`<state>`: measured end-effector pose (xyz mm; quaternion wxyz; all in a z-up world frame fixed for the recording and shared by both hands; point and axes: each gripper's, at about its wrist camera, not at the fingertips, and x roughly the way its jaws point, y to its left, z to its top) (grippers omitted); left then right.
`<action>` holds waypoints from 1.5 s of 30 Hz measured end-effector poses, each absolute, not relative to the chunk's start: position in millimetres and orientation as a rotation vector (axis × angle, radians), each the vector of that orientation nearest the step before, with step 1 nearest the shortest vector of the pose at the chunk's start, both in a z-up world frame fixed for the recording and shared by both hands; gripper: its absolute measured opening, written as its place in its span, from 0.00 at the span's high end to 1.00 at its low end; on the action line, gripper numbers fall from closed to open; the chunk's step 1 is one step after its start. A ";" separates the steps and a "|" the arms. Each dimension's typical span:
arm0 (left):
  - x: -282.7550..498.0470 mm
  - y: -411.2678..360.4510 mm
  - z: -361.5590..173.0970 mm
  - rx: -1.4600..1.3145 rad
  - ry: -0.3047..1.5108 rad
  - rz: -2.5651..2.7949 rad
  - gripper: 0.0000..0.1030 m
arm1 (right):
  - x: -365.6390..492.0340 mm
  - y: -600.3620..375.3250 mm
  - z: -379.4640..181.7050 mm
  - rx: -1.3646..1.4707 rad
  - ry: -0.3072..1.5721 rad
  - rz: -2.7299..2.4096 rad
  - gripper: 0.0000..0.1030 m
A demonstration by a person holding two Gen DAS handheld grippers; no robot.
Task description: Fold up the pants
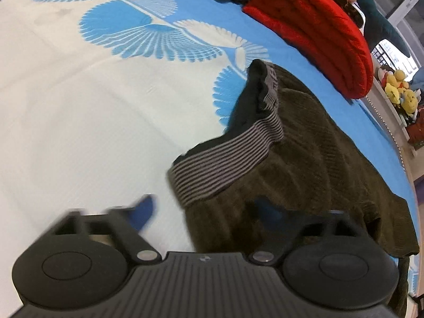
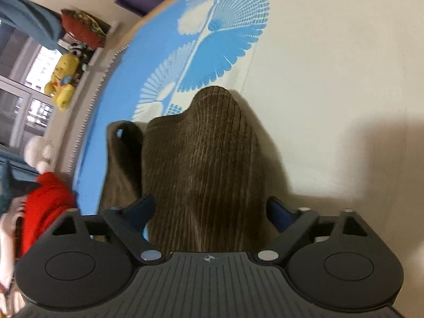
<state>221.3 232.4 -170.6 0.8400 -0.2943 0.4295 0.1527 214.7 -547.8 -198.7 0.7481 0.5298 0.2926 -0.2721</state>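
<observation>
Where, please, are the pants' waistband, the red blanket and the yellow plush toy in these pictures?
waistband (image 1: 225,159): left wrist view, middle of the striped band.
red blanket (image 1: 318,26): left wrist view, top of the folded roll.
yellow plush toy (image 2: 62,79): right wrist view, its body.

The right gripper (image 2: 209,212) hangs over the brown ribbed pants (image 2: 206,164), fingers (image 2: 143,206) spread wide either side of a raised fold, on the blue-and-white bed sheet (image 2: 331,79).
</observation>
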 end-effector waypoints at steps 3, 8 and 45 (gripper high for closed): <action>228.0 234.8 -166.5 -0.649 0.918 0.391 0.66 | 226.1 -540.0 -196.6 1.075 0.681 -0.662 0.80; 216.5 231.7 -144.3 -0.584 0.865 0.412 0.77 | 204.7 -531.4 -172.2 0.999 0.602 -0.713 0.89; 88.2 286.7 -105.1 -0.510 0.882 0.566 0.16 | 27.3 -505.4 -170.0 0.877 0.849 -0.790 0.56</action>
